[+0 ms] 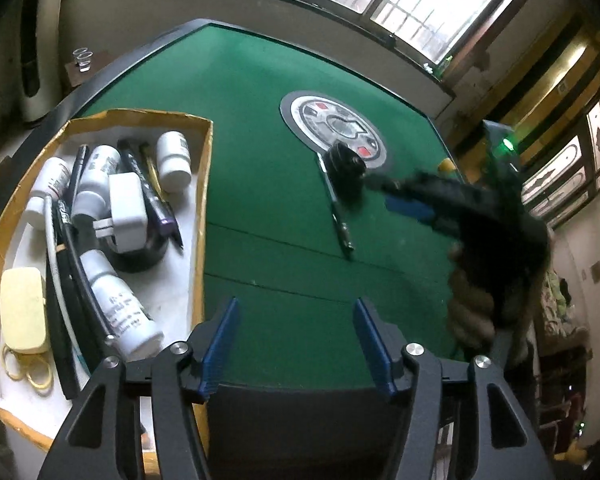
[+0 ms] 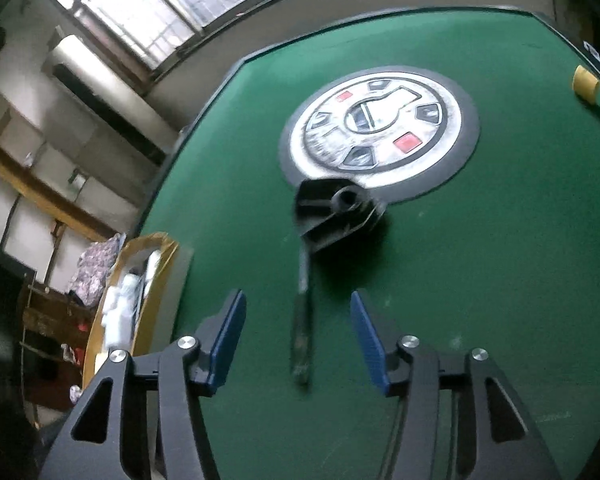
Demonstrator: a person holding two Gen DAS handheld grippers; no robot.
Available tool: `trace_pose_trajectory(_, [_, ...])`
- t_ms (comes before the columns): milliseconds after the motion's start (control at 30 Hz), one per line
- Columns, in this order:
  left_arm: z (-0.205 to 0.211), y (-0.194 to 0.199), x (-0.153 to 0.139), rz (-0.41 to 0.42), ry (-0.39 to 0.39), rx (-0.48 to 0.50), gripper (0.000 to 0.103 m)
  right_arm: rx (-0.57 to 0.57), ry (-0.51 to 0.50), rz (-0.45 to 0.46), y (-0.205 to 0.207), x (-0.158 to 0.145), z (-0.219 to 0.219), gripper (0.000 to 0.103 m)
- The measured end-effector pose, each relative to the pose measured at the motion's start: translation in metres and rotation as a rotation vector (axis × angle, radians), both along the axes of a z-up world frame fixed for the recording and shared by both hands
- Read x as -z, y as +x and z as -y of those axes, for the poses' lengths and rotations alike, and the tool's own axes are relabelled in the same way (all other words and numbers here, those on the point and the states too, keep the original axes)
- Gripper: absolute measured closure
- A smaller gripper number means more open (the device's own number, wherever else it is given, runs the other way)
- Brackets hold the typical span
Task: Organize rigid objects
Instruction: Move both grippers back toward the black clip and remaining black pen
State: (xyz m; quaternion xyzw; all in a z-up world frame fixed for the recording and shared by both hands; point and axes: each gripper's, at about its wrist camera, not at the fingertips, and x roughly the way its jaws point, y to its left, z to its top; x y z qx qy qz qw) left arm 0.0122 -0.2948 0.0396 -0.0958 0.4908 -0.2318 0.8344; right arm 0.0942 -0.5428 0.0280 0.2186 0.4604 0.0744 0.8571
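Observation:
A black pen (image 1: 337, 208) lies on the green table (image 1: 260, 128), its far end under a round black object (image 1: 346, 162). Both also show in the right wrist view: the pen (image 2: 302, 320) and the black object (image 2: 336, 212). My left gripper (image 1: 296, 344) is open and empty above the felt, beside a yellow-edged box (image 1: 204, 208) with white bottles (image 1: 175, 156), pens and a white charger (image 1: 124, 212). My right gripper (image 2: 298, 340) is open, its fingers either side of the pen's near end, above it. It appears blurred in the left wrist view (image 1: 412, 200).
A round silver control panel (image 1: 332, 126) sits in the table's middle, also in the right wrist view (image 2: 380, 128). A yellow tape roll (image 2: 586, 82) lies at the far right edge. The box (image 2: 140, 280) stands at the left. Windows line the far wall.

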Motion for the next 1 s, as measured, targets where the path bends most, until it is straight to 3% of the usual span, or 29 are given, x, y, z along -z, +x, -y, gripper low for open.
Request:
trace_pose_trajectory(233, [0.000,-0.001,0.000,-0.004,0.017,-0.001,0.041,0.093,0.059,-0.099,0.043,0.023,0.028,0.049])
trace_pose_trajectory(333, [0.001,0.001,0.002,-0.008,0.025,-0.006,0.041,0.110,0.059,-0.131,0.051,0.029,0.029,0.057])
trace_pose_trajectory(467, [0.001,0.003,0.003,-0.021,0.010,0.000,0.041,0.121,0.099,-0.179,0.049,0.033,0.027,0.078])
trace_pose_trajectory(633, [0.002,0.003,0.002,-0.024,0.015,-0.001,0.041,0.158,0.131,-0.215,0.055,0.036,0.027,0.079])
trace_pose_trajectory(767, [0.007,0.002,0.002,-0.026,0.020,0.001,0.041,0.144,0.160,-0.213,0.055,0.035,0.028,0.094])
trace_pose_trajectory(900, [0.024,0.012,0.007,-0.067,0.013,0.017,0.041,0.130,0.164,-0.209,0.045,0.034,0.038,0.095])
trace_pose_trajectory(1000, [0.047,0.023,0.010,-0.082,0.054,0.032,0.041,0.119,0.204,-0.161,0.033,0.030,0.055,0.095])
